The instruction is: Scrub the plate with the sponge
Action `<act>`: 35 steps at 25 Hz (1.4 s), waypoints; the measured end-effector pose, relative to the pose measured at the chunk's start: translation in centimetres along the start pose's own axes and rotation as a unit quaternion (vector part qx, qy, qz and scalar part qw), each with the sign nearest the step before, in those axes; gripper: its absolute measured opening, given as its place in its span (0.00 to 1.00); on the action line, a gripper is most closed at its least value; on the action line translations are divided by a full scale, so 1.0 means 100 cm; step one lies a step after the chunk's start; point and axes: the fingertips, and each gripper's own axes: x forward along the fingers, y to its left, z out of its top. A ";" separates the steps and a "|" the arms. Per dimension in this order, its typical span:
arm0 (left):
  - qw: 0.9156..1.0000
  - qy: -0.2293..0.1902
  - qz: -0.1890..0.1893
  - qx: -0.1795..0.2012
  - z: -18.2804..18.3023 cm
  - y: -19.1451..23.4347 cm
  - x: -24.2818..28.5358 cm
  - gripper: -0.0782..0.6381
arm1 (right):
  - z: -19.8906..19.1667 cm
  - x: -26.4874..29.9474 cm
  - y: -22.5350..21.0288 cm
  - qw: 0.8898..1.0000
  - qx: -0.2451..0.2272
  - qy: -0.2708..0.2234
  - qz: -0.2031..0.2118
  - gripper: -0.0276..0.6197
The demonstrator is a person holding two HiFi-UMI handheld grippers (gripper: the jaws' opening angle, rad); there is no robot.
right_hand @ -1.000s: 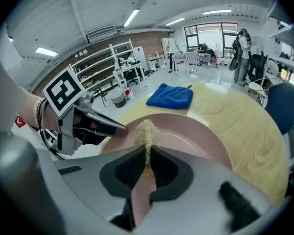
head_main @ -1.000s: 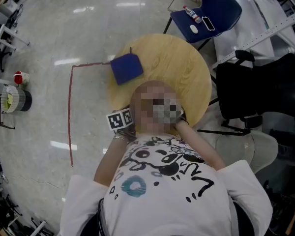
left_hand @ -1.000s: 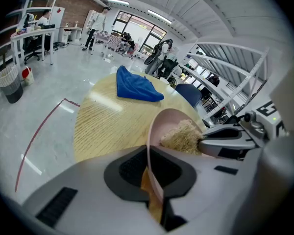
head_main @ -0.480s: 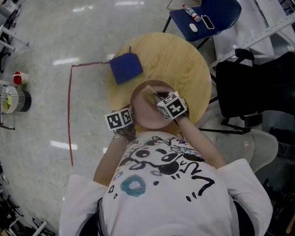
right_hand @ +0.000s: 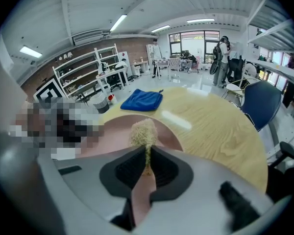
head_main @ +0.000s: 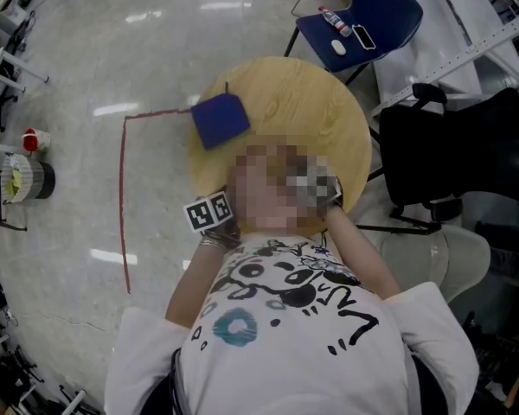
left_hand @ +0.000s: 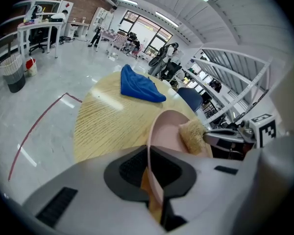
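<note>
A pink plate (left_hand: 167, 131) stands tilted on edge over the round wooden table (left_hand: 105, 124), with my left gripper (left_hand: 155, 182) shut on its near rim. My right gripper (right_hand: 146, 166) is shut on a tan sponge (right_hand: 144, 132), which presses against the plate's inner face (right_hand: 115, 136). In the left gripper view the sponge (left_hand: 192, 134) sits on the plate's right side with the right gripper's fingers (left_hand: 224, 136) behind it. In the head view the left gripper's marker cube (head_main: 211, 212) shows at the table's near edge. A mosaic patch hides the plate there.
A blue cloth (head_main: 221, 119) lies on the table's far left part. A blue chair (head_main: 374, 14) with small items stands beyond the table, and a black chair (head_main: 467, 150) is at its right. A red line (head_main: 124, 197) marks the floor at left.
The right gripper with the sponge has shifted slightly to the right across the plate. The left gripper has kept its place.
</note>
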 end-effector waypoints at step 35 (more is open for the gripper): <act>1.000 -0.002 -0.002 -0.014 -0.001 0.000 0.003 0.15 | -0.059 -0.029 0.063 0.996 0.040 0.021 0.081 0.11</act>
